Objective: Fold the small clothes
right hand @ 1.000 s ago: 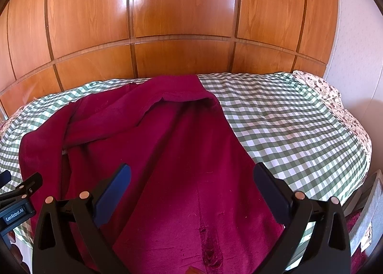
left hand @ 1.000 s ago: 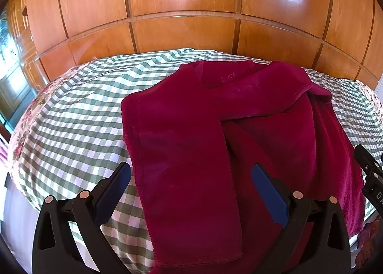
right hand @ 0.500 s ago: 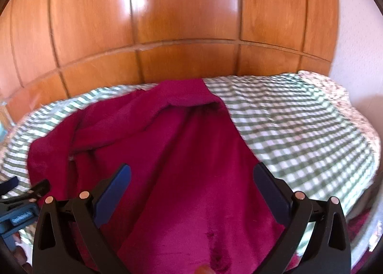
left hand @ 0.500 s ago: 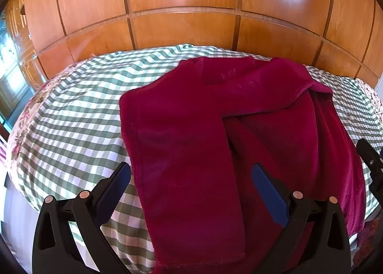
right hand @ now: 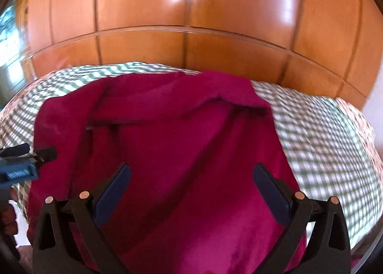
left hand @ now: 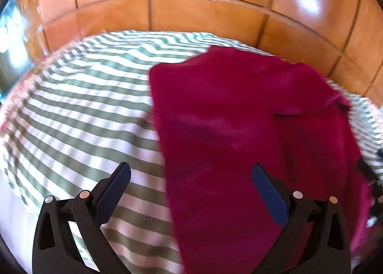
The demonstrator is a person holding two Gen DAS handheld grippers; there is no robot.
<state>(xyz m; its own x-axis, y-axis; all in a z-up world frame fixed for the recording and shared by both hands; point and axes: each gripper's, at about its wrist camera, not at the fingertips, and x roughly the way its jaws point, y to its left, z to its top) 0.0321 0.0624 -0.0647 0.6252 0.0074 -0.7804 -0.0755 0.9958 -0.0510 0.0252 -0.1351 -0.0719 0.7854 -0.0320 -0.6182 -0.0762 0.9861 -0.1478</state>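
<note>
A dark red fleece garment [left hand: 239, 135] lies spread on a bed with a green and white checked cover [left hand: 83, 111]. One long panel is folded over its left side. My left gripper [left hand: 190, 183] hovers open above the garment's near left edge, holding nothing. In the right wrist view the same garment [right hand: 182, 149] fills the middle, its far edge rolled over. My right gripper [right hand: 191, 183] is open above the near part of the cloth, holding nothing. The left gripper's body [right hand: 19, 166] shows at the left edge of that view. Both views are motion-blurred.
A glossy wooden panelled wall [right hand: 191, 23] rises right behind the bed. The checked cover [right hand: 335, 154] stretches bare to the right of the garment and ends at a rounded edge. A window [left hand: 9, 42] glows at the far left.
Both cameras have swung to the left and lifted, so more of the wall shows. The garment lies as before. Both grippers stay open.
</note>
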